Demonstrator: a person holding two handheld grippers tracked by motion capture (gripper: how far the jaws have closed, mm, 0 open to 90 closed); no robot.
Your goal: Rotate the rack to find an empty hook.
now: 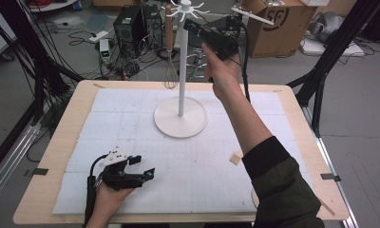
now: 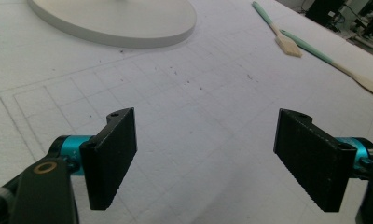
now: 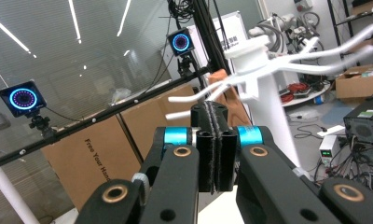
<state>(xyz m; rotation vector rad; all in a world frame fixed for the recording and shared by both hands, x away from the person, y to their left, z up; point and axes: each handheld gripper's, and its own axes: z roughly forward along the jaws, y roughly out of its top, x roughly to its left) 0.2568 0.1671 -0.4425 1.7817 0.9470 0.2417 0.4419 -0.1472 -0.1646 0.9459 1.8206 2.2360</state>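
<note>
Your right tool (image 1: 190, 24) raised by top of white rack (image 1: 181, 71), jaws shut w/ nothing between, whisk (image 1: 169, 71) hangs off rack's far-left hook, your left tool (image 1: 143, 167) low over bench (image 1: 60, 137), jaws wide apart, holding nothing.

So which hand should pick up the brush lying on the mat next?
Probably the left. The left tongs rest low on the mat, jaws wide open and aimed toward the brush. The right tongs are shut and raised by the top of the white hook stand.
</note>
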